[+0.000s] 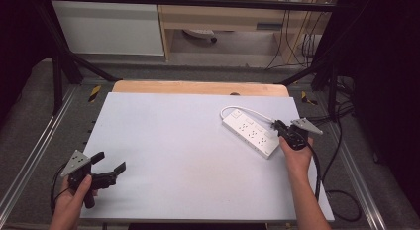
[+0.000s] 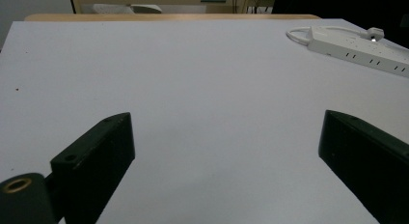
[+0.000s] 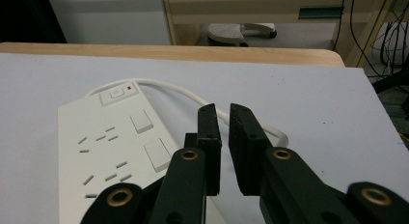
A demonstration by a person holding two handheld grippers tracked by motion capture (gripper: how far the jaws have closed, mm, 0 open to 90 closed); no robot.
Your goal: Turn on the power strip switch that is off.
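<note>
1. Power strip [image 1: 250, 133], white, lies flat at the far right of the grey table top [image 1: 173, 155], its white cable [image 3: 183, 91] looping from the far end back along the strip's right flank, where the plug is hidden behind the jaws.

2. The right gripper [image 1: 283, 129] hovers at the strip's near right edge; in the right gripper view its jaws stand almost together, a thin slit between them, directly over the cable. Whether they pinch the cable or its plug cannot be told from here.

3. The left gripper [image 1: 112, 166] rests well apart at the near left of the table, its jaws wide apart and holding nothing, leaving the strip unbraced.

4. Risk one: with no second grip on the body, any pull on the cable would likely drag or swing the whole strip across the smooth surface rather than free the lead.

5. Risk two: the strip sits near the table's right edge; a sideways tug could push a corner over it.

6. Risk three: narrow jaws closing on a round, springy cable may let it roll out, or may nip it too hard at the bend.

7. Risk four: the jaws hang just beside the rocker switches [image 3: 141, 121], and a small drift left could press one. The red indicator [image 3: 129, 88] by the main button suggests the strip may be live.
</note>
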